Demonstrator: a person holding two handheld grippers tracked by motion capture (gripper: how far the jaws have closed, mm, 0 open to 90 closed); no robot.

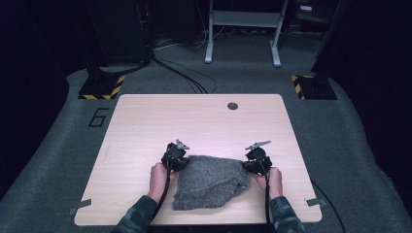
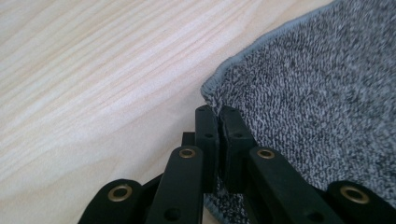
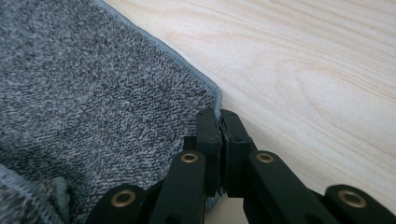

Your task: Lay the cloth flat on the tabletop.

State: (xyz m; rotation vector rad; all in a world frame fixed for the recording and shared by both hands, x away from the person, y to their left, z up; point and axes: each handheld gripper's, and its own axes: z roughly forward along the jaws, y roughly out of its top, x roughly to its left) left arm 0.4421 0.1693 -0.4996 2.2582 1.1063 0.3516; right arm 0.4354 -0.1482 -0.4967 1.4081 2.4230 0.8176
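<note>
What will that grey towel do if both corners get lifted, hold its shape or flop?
The grey towel will probably sag and hang between the two grips: it already lies rumpled and folded on the table. Its looped terry pile looks rough, so it likely won't slip from the left gripper or right gripper, each shut on a hemmed corner. It seems light.

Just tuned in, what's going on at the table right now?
A person holds a gripper in each hand at a wooden table. The left gripper and the right gripper have each closed their jaws on a far corner of a grey towel, which lies rumpled on the table between the hands.
</note>
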